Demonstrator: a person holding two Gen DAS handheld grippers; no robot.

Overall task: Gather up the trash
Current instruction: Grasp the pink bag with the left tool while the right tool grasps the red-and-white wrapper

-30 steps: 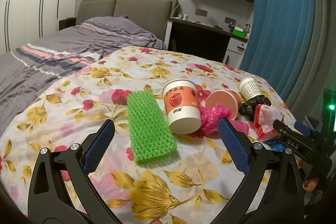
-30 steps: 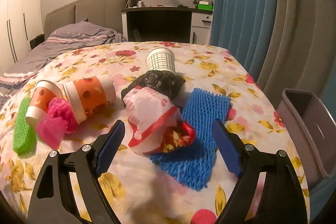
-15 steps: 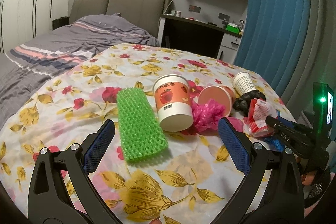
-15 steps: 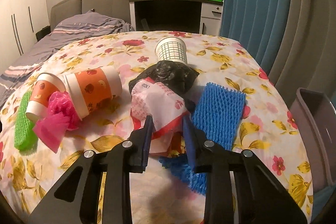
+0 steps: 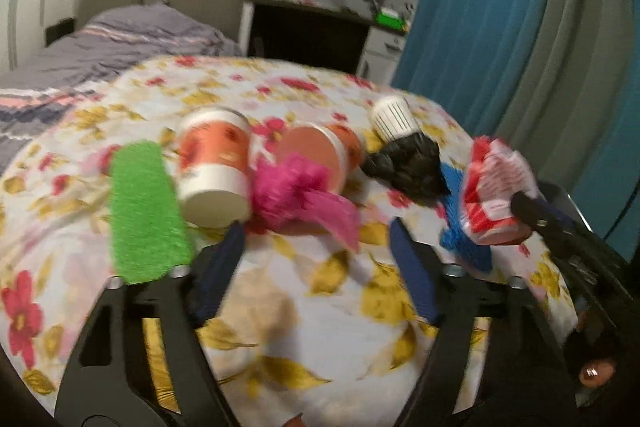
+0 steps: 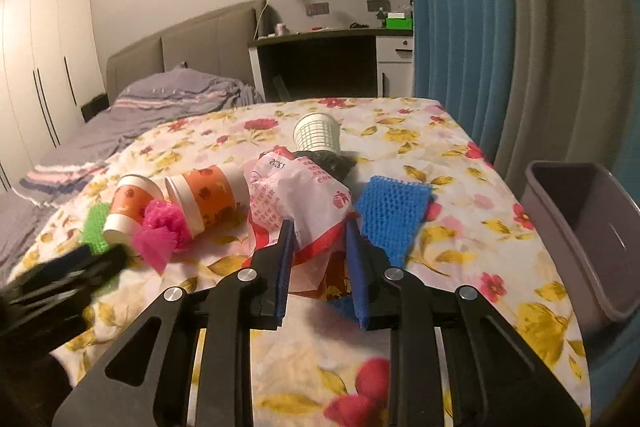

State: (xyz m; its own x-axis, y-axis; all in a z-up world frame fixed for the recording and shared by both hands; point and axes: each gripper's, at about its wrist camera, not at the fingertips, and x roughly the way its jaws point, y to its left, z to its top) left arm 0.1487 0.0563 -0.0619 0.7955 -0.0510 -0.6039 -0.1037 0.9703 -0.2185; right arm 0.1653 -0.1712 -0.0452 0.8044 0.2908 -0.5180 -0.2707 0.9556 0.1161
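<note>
Trash pile on the flowery bed cover, bin at its right edge

The grey bin (image 6: 576,227) sits just off the cover's (image 6: 460,155) right edge. Right gripper (image 6: 318,233) is clamped on the red-and-white wrapper (image 6: 296,199), lifted near that edge. Left gripper (image 5: 316,231) has just been closing, nothing pinched yet, pink net (image 5: 296,187) just ahead. Cups (image 5: 214,163), green net (image 5: 140,211), blue net (image 6: 392,211) lie mid-cover.
</note>
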